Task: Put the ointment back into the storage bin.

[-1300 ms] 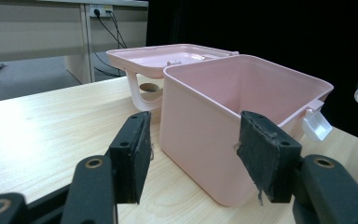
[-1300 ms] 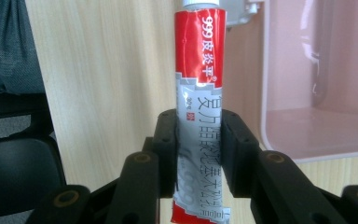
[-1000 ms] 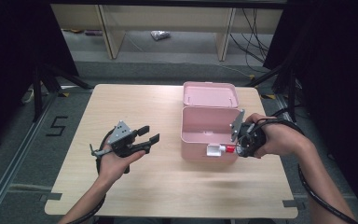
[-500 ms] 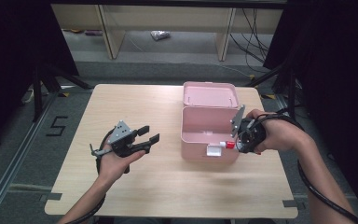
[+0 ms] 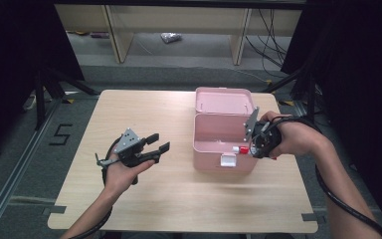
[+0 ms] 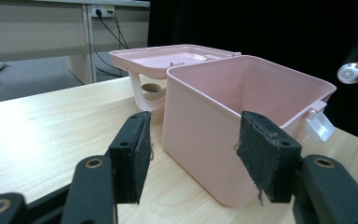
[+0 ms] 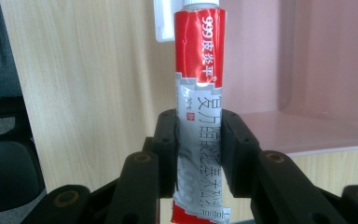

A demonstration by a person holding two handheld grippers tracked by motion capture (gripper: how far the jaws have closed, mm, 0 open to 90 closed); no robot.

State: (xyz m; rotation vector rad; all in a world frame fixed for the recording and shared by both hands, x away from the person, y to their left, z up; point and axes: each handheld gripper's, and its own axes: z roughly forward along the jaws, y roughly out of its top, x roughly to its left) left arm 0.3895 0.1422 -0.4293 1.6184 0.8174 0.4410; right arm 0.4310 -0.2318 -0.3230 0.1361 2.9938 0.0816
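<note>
A pink box (image 5: pixel 214 157) stands open right of the table's middle, its lid (image 5: pixel 224 102) tipped back behind it. My right gripper (image 5: pixel 252 145) hovers at the box's front right corner, shut on a red and silver ointment tube (image 5: pixel 240 149). In the right gripper view the tube (image 7: pixel 198 70) stands between the pads, its white cap pointing at the box's white latch (image 7: pixel 163 23). My left gripper (image 5: pixel 160 142) is held open above the table, left of the box, with nothing in it. Its jaws (image 6: pixel 198 140) frame the box's near corner (image 6: pixel 200 112) from a distance.
The light wood table (image 5: pixel 144 199) has bare room in front and to the left. Beyond its far edge are table legs, cables and a crumpled foil item (image 5: pixel 170 37) on the floor. Dark curtains hang on both sides.
My right gripper has shifted a little with the tube, up along the box's front right corner. The left gripper has stayed where it was.
</note>
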